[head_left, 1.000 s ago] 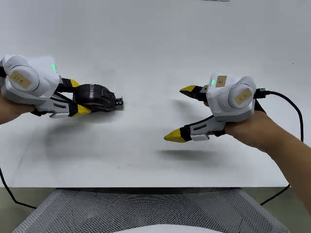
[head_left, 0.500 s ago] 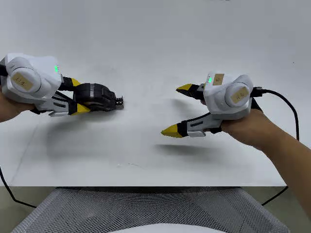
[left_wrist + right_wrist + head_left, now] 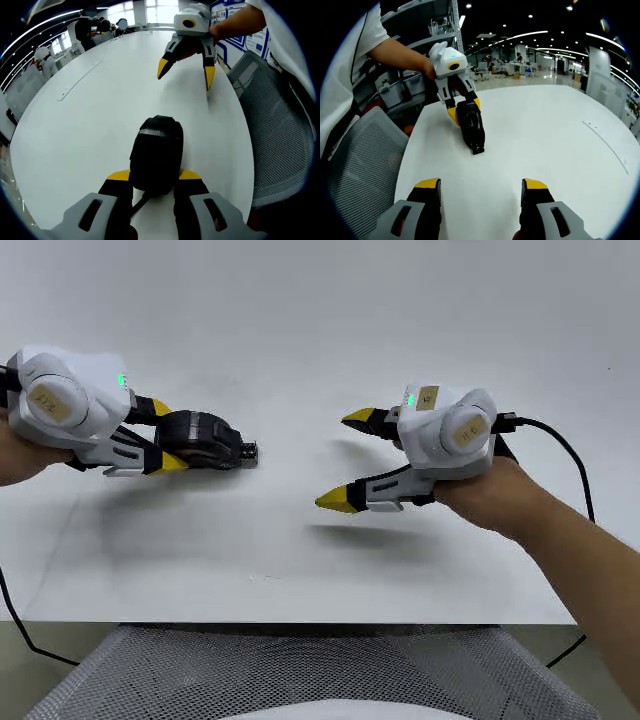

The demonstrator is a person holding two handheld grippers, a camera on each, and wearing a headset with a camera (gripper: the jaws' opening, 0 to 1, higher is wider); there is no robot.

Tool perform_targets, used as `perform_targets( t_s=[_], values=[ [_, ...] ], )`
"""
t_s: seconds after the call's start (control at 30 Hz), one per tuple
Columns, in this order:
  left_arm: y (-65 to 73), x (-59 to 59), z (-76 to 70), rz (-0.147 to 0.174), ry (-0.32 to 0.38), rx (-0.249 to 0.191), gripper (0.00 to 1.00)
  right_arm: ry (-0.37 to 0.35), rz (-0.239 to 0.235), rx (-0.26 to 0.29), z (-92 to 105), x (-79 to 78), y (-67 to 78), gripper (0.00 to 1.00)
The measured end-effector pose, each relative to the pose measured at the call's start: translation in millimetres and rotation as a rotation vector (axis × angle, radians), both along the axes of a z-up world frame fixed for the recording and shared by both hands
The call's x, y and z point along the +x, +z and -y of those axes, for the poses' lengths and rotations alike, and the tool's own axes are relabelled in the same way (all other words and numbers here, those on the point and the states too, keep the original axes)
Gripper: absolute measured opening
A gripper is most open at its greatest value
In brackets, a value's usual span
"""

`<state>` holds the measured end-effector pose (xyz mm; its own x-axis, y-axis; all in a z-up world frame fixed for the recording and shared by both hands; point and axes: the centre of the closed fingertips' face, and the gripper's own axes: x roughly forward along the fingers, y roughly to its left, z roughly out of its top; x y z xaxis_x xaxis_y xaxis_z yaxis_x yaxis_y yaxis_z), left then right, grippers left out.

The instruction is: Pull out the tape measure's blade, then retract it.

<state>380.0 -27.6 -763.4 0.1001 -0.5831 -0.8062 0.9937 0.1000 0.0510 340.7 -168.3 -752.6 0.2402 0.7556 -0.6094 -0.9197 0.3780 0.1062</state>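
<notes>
A black tape measure (image 3: 203, 440) rests on the white table (image 3: 300, 330), blade drawn in, its end hook (image 3: 250, 452) pointing right. My left gripper (image 3: 163, 435) is shut on the tape measure's (image 3: 156, 152) rear. The yellow fingertips (image 3: 119, 175) press its sides in the left gripper view. My right gripper (image 3: 350, 460) hovers open to the right of the case, jaws aimed at the hook, a short gap away. The right gripper view has the tape measure (image 3: 471, 125) ahead between my open yellow fingertips (image 3: 427, 183).
A grey mesh chair back (image 3: 300, 675) sits just under the table's near edge. A black cable (image 3: 560, 455) trails from the right gripper along the arm. Shelves and bins (image 3: 400, 85) stand beyond the table.
My right gripper has moved left toward the tape measure's hook, still open. The left gripper keeps its hold on the case in the same place.
</notes>
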Motion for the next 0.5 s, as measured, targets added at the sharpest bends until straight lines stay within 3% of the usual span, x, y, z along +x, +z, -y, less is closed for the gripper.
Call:
perform_targets(
  t_s=[0.5],
  values=[
    [0.0,1.8,-0.6,-0.007,0.013,-0.001,0.26,0.071,0.036,0.024,-37.9,13.5,-8.0,0.52]
  ],
)
